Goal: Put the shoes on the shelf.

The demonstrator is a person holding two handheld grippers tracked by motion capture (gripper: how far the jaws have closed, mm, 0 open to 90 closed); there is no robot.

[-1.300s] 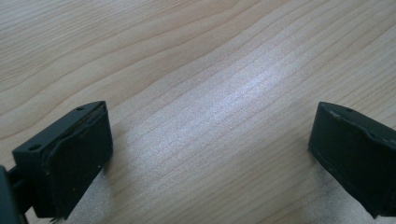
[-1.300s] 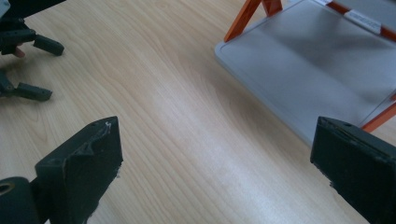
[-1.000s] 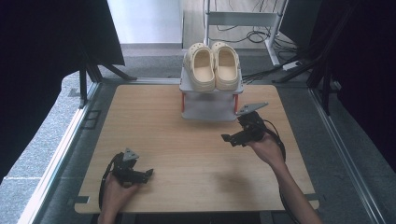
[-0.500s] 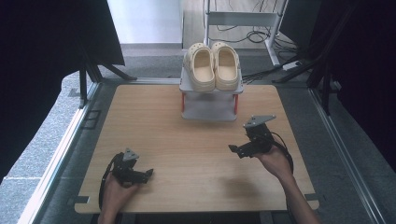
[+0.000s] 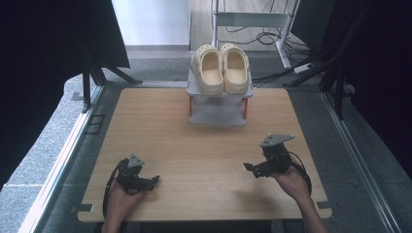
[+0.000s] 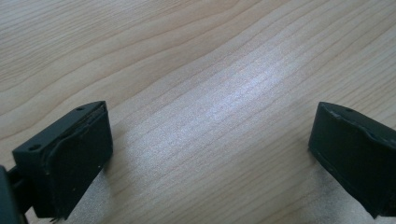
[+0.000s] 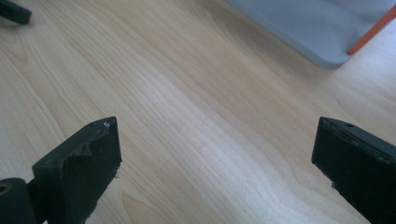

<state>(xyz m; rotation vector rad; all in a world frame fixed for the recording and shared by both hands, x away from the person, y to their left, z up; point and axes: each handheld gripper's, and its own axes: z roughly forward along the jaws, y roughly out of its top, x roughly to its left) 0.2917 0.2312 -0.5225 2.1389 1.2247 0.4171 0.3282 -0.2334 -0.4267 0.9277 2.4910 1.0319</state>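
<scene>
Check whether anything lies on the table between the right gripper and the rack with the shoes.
Nothing visible does. Bare wood runs from the right gripper, jaws open and empty, to the rack, where the shoes sit on top. The left gripper is off to the side.

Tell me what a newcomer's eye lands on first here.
The pair of cream clogs sits side by side on top of a small grey shelf at the table's far edge. Nearer the person, the left gripper and right gripper sit wide apart over the bare wooden table, jaws open, holding nothing.
</scene>
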